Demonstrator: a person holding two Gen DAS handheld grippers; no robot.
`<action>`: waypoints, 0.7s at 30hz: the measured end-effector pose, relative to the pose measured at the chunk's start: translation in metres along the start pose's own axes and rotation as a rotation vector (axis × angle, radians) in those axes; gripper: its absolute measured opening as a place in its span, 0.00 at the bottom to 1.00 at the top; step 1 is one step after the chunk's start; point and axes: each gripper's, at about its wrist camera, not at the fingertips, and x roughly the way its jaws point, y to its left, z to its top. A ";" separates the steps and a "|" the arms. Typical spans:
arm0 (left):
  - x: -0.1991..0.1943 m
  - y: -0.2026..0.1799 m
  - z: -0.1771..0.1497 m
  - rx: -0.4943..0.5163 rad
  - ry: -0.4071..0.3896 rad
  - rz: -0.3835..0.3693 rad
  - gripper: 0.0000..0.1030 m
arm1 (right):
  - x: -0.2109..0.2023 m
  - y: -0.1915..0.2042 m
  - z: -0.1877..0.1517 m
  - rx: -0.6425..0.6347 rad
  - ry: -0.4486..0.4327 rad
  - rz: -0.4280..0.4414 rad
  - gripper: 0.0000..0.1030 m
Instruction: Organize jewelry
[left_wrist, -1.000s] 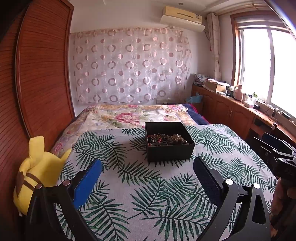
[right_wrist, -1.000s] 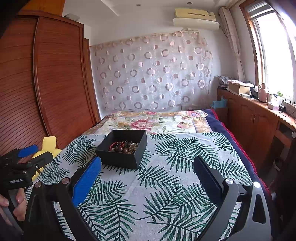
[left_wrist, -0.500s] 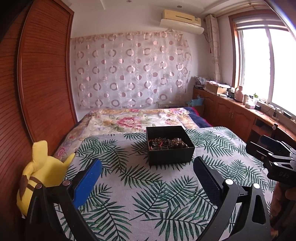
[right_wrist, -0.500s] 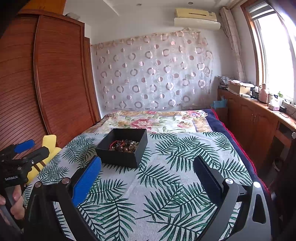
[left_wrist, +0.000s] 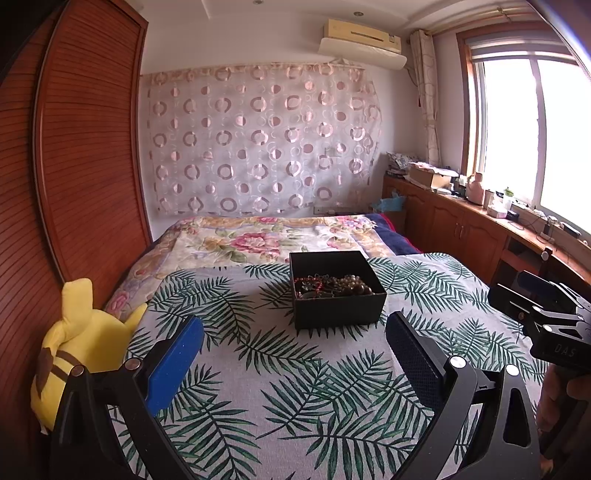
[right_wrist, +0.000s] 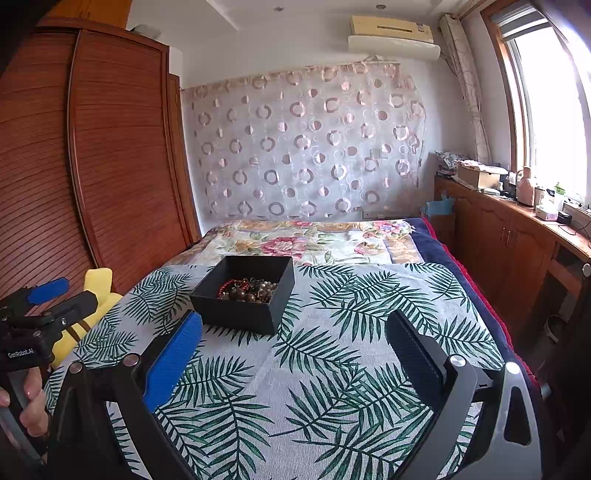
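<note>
All visible jewelry lies heaped inside the black box on the bed; left claw and right claw hold spread and empty, stage undeterminable.

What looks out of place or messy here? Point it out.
The bracelets lie heaped in a tangle inside the black box on the bed, not sorted. A yellow plush toy sits wedged against the wardrobe. Nothing is spilled.

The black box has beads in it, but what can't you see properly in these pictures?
- Black box, left wrist view: its near wall hides the bottom and the lowest beads.
- Beads, right wrist view: tangled and too small to count the pieces.
- Yellow plush toy, right wrist view: partly covered by the left gripper.
</note>
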 end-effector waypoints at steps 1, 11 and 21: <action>0.000 0.000 0.000 0.000 0.000 0.000 0.93 | 0.000 0.000 0.000 -0.001 0.001 0.000 0.98; 0.000 0.000 0.000 -0.001 -0.001 0.001 0.93 | -0.001 -0.002 -0.001 -0.002 0.001 -0.002 0.98; 0.000 0.000 -0.001 0.002 -0.004 0.004 0.93 | -0.001 -0.003 -0.003 -0.002 0.000 -0.001 0.98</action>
